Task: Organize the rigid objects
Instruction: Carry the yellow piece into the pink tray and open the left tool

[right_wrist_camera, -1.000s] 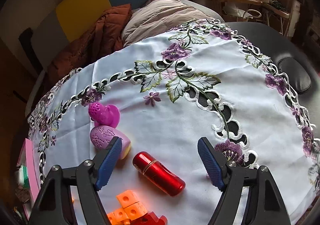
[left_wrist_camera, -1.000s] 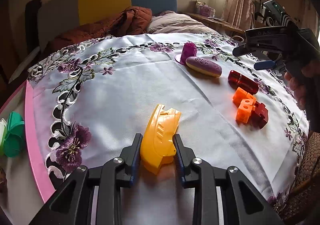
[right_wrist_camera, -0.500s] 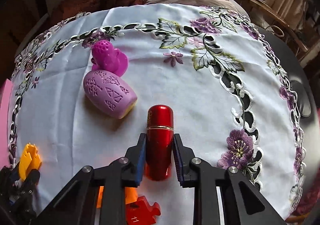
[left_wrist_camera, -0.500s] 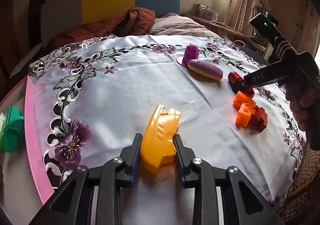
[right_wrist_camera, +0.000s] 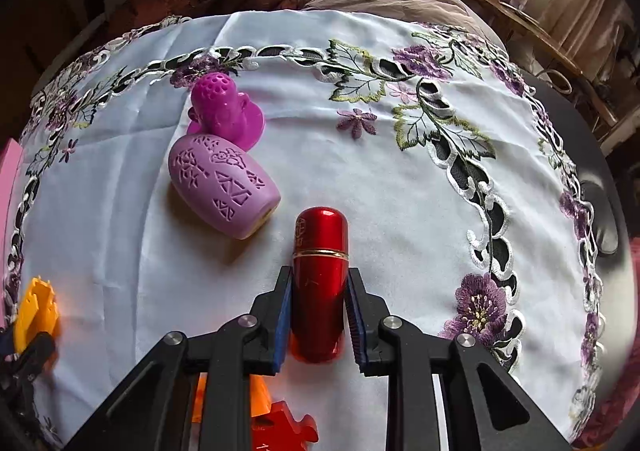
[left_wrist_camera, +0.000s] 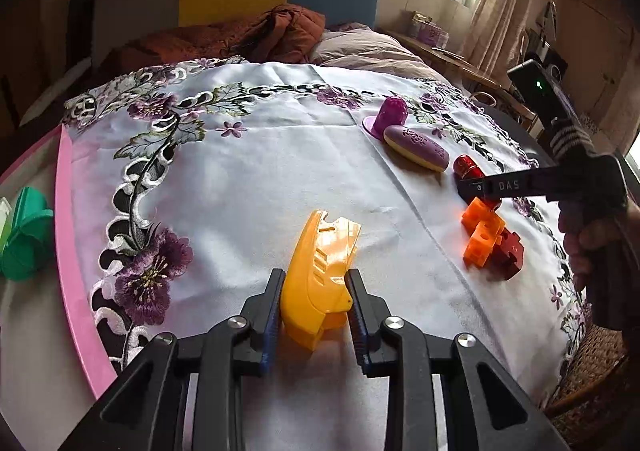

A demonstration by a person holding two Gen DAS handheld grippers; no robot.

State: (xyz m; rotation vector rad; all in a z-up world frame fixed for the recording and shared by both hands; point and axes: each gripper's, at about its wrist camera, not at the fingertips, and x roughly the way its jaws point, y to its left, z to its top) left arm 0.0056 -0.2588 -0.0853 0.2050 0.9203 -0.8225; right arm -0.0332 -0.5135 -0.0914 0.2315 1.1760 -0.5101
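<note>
Red capsule (right_wrist_camera: 319, 283) clenched between right jaws, yellow piece (left_wrist_camera: 318, 275) between left jaws.

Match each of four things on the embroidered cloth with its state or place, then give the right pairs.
Things:
1. red tube
2. yellow plastic piece
3. lilac patterned case
4. green object

States:
A. off the cloth, beyond the pink edge
B. clamped in the right tongs
C. lying free beside the magenta stand
D. clamped in the left tongs

Pairs: 1-B, 2-D, 3-C, 4-A
</note>
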